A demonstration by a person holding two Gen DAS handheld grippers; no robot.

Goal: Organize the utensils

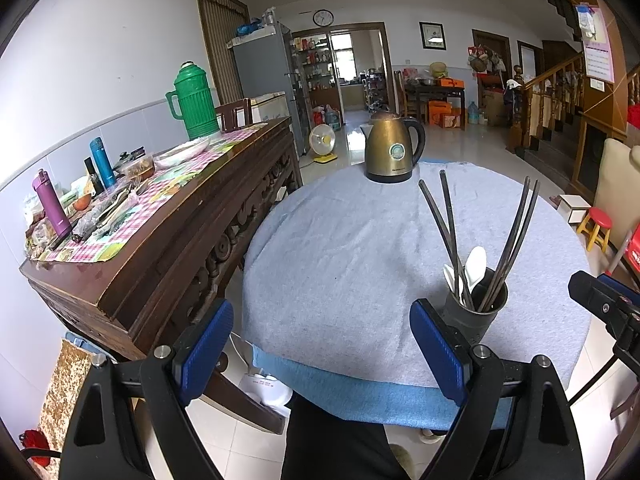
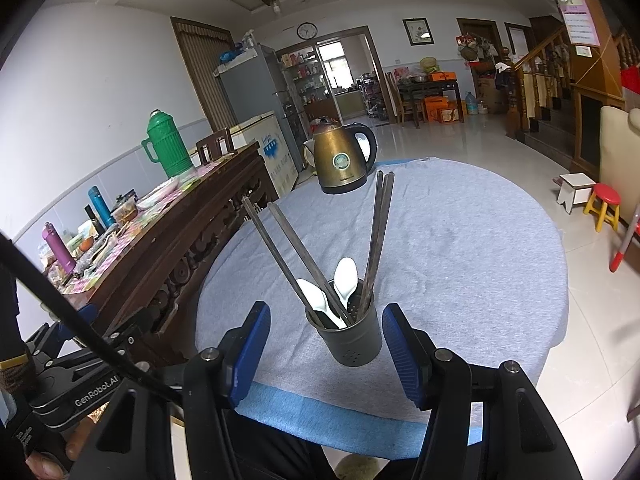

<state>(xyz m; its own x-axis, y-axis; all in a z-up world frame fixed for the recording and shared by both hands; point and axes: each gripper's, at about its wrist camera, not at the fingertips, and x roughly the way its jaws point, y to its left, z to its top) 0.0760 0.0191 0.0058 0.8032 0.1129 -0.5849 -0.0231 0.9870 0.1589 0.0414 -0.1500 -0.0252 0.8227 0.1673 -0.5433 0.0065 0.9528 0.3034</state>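
A dark grey utensil cup (image 2: 349,338) stands near the front edge of the round table (image 2: 460,248), which is covered in grey-blue cloth. Dark chopsticks (image 2: 378,236) and white spoons (image 2: 345,280) lean upright in it. My right gripper (image 2: 326,350) is open, its blue pads (image 2: 251,350) standing on either side of the cup without touching it. My left gripper (image 1: 322,346) is open and empty over the table's front edge, left of the cup (image 1: 474,312). The chopsticks (image 1: 450,236) and spoons (image 1: 474,266) also show in the left wrist view.
A brass-coloured electric kettle (image 1: 392,148) stands at the table's far side. A long wooden sideboard (image 1: 168,232) on the left carries a green thermos (image 1: 194,100), bottles and food. A red-and-yellow stool (image 2: 604,204) and a small white stool (image 2: 574,190) stand on the tiled floor to the right.
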